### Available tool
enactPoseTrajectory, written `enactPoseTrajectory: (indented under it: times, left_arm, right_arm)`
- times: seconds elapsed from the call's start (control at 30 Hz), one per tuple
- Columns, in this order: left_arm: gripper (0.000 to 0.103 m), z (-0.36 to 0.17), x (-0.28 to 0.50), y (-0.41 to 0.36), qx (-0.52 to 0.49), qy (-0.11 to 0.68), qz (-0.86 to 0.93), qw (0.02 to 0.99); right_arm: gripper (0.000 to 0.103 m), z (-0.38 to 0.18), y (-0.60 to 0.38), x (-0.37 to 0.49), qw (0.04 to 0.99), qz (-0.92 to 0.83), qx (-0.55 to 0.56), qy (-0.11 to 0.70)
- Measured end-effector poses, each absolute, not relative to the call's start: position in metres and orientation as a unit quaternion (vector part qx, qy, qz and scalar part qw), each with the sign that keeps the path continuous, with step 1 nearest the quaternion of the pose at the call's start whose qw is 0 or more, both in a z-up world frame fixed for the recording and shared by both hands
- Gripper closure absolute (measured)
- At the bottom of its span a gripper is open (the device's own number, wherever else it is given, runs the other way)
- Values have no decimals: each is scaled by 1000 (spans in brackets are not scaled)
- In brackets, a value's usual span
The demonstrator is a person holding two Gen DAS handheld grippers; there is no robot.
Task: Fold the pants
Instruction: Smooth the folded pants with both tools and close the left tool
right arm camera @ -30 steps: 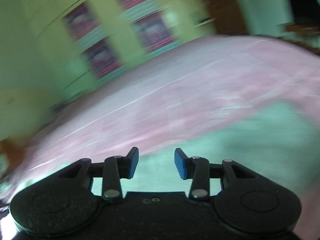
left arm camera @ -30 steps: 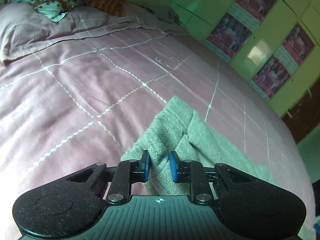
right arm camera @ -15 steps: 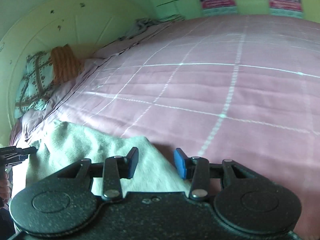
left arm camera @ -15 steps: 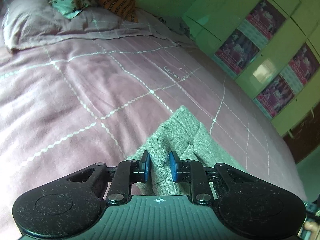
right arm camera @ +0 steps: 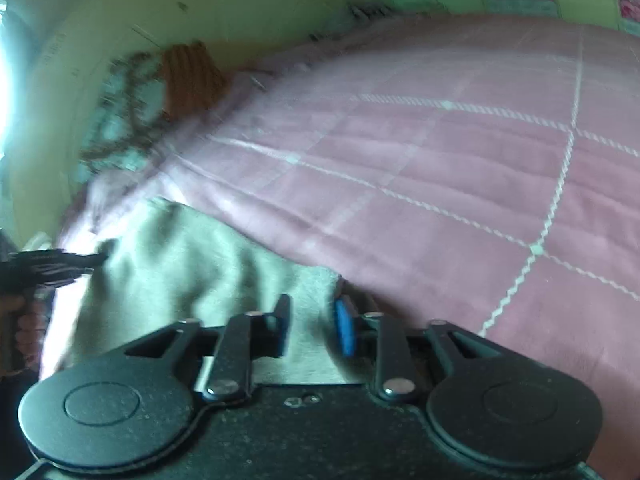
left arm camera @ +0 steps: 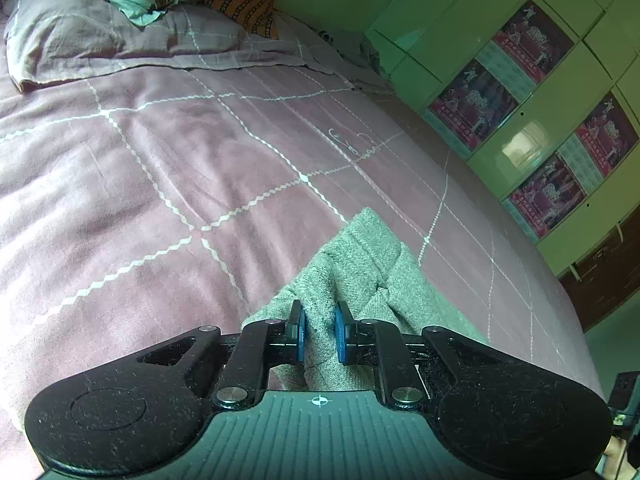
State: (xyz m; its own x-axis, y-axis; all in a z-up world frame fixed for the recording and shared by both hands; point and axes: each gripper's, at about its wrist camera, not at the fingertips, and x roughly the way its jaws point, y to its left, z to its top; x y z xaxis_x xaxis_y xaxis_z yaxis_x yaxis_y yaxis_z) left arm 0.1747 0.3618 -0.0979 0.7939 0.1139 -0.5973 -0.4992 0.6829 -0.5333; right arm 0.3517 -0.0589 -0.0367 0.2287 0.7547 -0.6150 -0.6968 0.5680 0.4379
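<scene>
Left claw (left arm camera: 319, 333): clamped on a bunched fold of the grey pants (left arm camera: 360, 264), jaws just closing.
Right claw (right arm camera: 312, 326): closing astride the pants' edge (right arm camera: 208, 264); grip unclear.
Bed (left arm camera: 180, 168): beneath pants.

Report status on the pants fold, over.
Left tool pinching grey pants, just tightened. Right tool closing over pants edge, grip unconfirmed. Bedspread ahead, nothing blocking.
</scene>
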Motion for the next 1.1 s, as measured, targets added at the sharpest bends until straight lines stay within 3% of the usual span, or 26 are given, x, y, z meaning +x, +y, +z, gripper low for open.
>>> enactPoseTrajectory:
  times: [0.07, 0.1, 0.2, 0.3, 0.37, 0.43, 0.5, 0.83, 1.03, 1.1]
  left_arm:
    - [90, -93, 172, 362, -352, 254, 174, 884]
    - [91, -88, 171, 363, -346, 239, 174, 890]
    - [91, -89, 179, 366, -330, 247, 187, 892]
    - [91, -98, 188, 366, -321, 273, 191, 886]
    - [90, -94, 187, 360, -301, 276, 195, 892]
    - [89, -90, 187, 355, -282, 279, 200, 896]
    - [88, -87, 183, 352, -277, 278, 203, 897]
    - [85, -50, 139, 303, -227, 232, 195, 925]
    - [85, -59, 178, 246, -176, 291, 84, 936]
    - [85, -79, 191, 241, -151, 363, 99, 914]
  right_arm:
    - [93, -42, -49, 355, 787, 448, 28, 423]
    - [97, -40, -46, 351, 795, 444, 18, 414]
    - [98, -21, -47, 345, 822, 428, 42, 373]
    - [100, -31, -40, 352, 834, 388, 14, 392]
    - [99, -47, -37, 355, 825, 380, 16, 418]
    - [86, -46, -39, 349, 836, 369, 18, 406]
    - [80, -40, -42, 338, 850, 356, 0, 388]
    - [78, -6, -101, 268, 882, 322, -2, 345]
    - [73, -3, -126, 206, 888, 310, 38, 337]
    - [62, -11, -122, 192, 886, 313, 36, 341]
